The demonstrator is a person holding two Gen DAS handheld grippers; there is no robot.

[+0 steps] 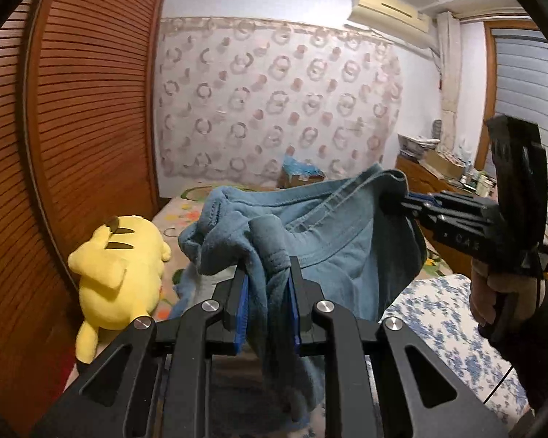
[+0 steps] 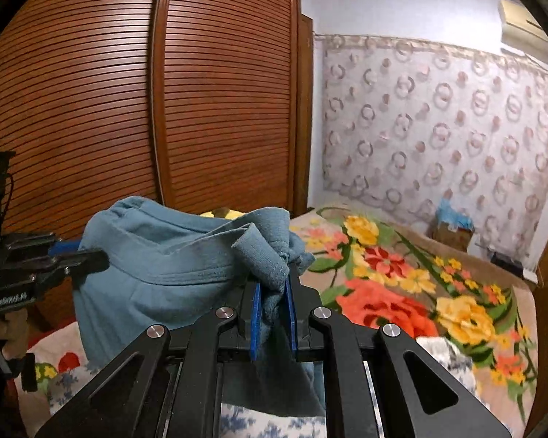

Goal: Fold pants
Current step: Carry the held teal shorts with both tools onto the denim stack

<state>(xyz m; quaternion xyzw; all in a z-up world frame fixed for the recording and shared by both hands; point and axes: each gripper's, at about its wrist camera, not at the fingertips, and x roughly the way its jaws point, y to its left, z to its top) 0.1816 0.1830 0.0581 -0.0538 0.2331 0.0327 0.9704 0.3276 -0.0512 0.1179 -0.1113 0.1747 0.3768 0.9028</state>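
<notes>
Black gripper (image 1: 268,292), blue pads (image 1: 242,310), silver screws

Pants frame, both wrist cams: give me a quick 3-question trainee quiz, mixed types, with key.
1. True or false: the blue pants lie flat on the bed.
2. Which gripper clamps the pants? A) left gripper only B) right gripper only C) both
3. Fill in: the yellow plush toy lies beside the wooden ____.

Key: 1 false, they hang lifted between the grippers. 2 C. 3 wardrobe.
</notes>
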